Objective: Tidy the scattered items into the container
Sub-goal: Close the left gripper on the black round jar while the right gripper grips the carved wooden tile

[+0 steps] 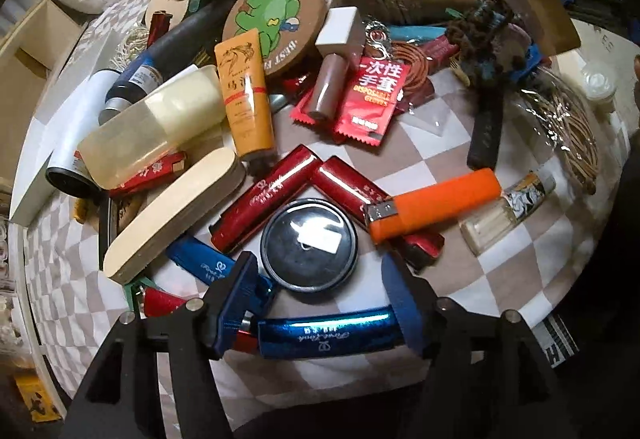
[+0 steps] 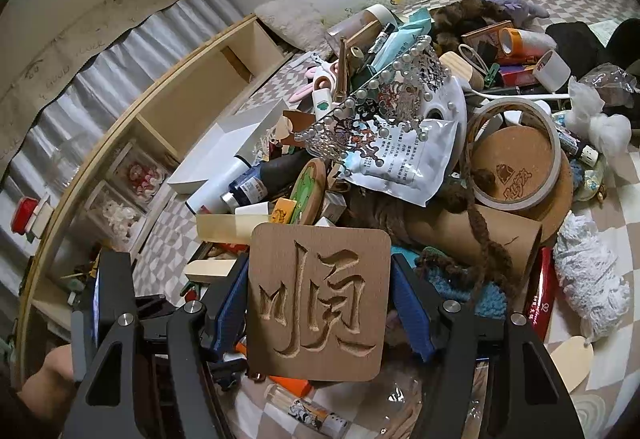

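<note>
Scattered small items cover a checkered cloth (image 1: 440,143). My left gripper (image 1: 322,299) points down at it, open. Its blue pads (image 1: 240,299) straddle a blue metallic lighter (image 1: 328,331) lying crosswise, and they cover both of its ends. Just beyond sit a round black tin (image 1: 308,245), two red lighters (image 1: 260,199) and an orange lighter (image 1: 436,205). My right gripper (image 2: 320,303) is shut on a square wooden coaster (image 2: 320,319) carved with a character, held above the pile. A white open box (image 2: 224,147) lies at the pile's left edge.
The heap holds an orange tube (image 1: 246,95), a frog coaster (image 1: 276,11), a red glove packet (image 1: 376,95), a pearl tiara (image 2: 384,95) and a tape ring (image 2: 516,151). A wooden shelf unit (image 2: 180,99) runs along the left. A hand (image 2: 44,379) shows at lower left.
</note>
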`<state>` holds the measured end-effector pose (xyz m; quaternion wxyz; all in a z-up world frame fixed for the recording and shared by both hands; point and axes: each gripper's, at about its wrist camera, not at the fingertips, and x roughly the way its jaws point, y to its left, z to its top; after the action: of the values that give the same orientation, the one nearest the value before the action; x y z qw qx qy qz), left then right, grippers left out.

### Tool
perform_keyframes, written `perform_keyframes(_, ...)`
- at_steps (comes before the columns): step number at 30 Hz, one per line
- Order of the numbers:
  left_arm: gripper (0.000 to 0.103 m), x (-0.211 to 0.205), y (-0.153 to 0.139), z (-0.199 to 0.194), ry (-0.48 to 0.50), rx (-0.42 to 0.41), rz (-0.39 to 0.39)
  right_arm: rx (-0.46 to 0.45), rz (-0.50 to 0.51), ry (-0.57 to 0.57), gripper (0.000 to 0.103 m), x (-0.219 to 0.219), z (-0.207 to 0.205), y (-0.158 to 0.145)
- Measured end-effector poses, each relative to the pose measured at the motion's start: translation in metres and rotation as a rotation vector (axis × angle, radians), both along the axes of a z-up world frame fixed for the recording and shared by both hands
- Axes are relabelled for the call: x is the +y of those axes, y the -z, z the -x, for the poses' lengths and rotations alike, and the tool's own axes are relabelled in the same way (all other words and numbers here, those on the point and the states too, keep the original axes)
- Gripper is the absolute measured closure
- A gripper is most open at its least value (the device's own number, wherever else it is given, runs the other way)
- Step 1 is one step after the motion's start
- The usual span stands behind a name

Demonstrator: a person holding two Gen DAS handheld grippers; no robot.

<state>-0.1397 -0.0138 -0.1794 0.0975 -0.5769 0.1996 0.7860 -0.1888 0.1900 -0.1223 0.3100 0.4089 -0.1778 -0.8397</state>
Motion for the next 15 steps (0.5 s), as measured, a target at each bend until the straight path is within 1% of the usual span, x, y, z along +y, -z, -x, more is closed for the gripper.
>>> perform_keyframes(2, 0.039, -0.003, -0.002, 0.003, -0.016, 0.007, -0.007, -0.006, 0.003, 0.002, 0.035, 0.001, 0.001, 0.001)
perform_keyframes(4, 0.045, -0.007, -0.004, 0.006, -0.034, 0.012, -0.022, -0.011, 0.003, 0.002, 0.035, 0.002, 0.001, 0.002)
perform_keyframes(6, 0.046, -0.011, -0.006, 0.01, -0.05, 0.013, -0.04, -0.014, 0.001, 0.001, 0.035, 0.002, 0.001, 0.003)
perform_keyframes(8, 0.049, -0.013, -0.004, 0.012, -0.052, 0.002, -0.049, -0.017, 0.0, -0.002, 0.035, 0.001, 0.001, 0.003)
perform_keyframes(9, 0.052, -0.013, -0.002, 0.013, -0.051, -0.006, -0.052, -0.017, -0.001, -0.002, 0.035, 0.001, 0.001, 0.003)
perform_keyframes(10, 0.053, -0.013, -0.001, 0.013, -0.05, -0.01, -0.054, -0.017, -0.001, -0.004, 0.035, 0.001, 0.001, 0.003)
perform_keyframes(13, 0.054, -0.014, -0.003, 0.017, -0.062, -0.01, -0.073, -0.019, 0.0, -0.006, 0.035, 0.001, 0.001, 0.003)
perform_keyframes(15, 0.054, -0.017, -0.005, 0.02, -0.084, -0.007, -0.102, -0.021, 0.001, -0.005, 0.035, 0.002, 0.0, 0.003)
